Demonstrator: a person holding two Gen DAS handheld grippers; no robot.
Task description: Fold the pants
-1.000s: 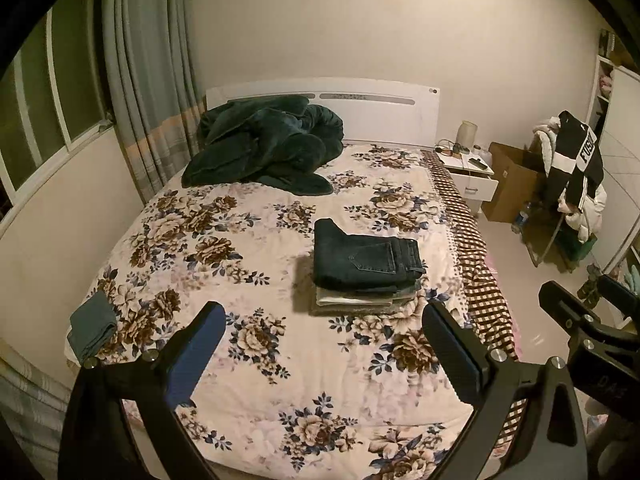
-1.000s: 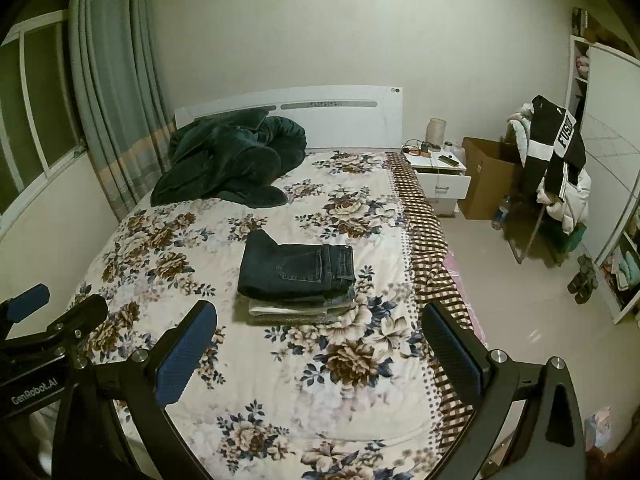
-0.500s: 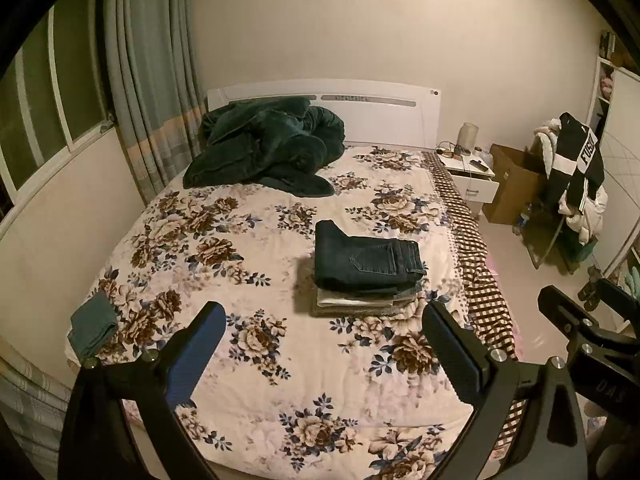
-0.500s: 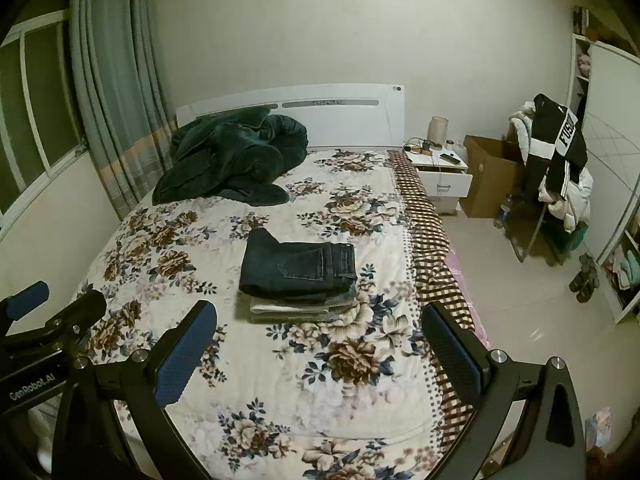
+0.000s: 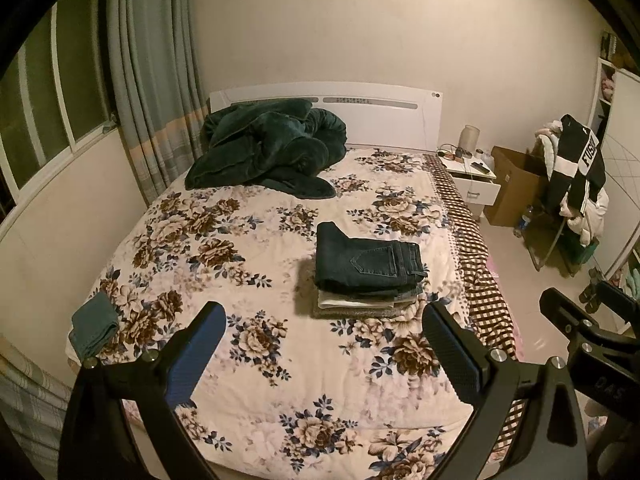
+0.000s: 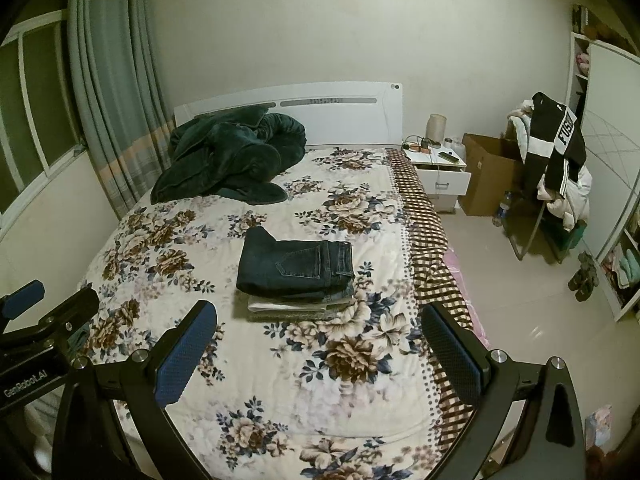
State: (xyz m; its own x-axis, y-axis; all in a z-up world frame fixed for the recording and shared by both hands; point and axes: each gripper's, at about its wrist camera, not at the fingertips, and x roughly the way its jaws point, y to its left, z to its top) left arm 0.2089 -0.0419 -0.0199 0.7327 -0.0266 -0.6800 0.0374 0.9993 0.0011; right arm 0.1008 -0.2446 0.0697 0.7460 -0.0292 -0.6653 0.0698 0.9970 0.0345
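Observation:
Folded dark blue jeans (image 5: 366, 262) lie on top of a small stack of folded clothes (image 5: 360, 304) on the floral bed; the jeans also show in the right wrist view (image 6: 296, 266). My left gripper (image 5: 324, 356) is open and empty, held above the foot of the bed, well short of the stack. My right gripper (image 6: 320, 354) is open and empty too, at about the same distance. Each gripper shows at the edge of the other's view: the right one (image 5: 588, 324) and the left one (image 6: 44, 312).
A dark green blanket (image 5: 268, 148) is heaped by the white headboard (image 5: 384, 100). A small teal folded cloth (image 5: 94, 326) lies at the bed's left edge. To the right stand a nightstand (image 6: 440, 168), a cardboard box (image 6: 488, 172) and a chair piled with clothes (image 6: 556, 168).
Both views have shifted only slightly; the stack sits a little lower and nearer the frame's middle. Both grippers stay open and empty.

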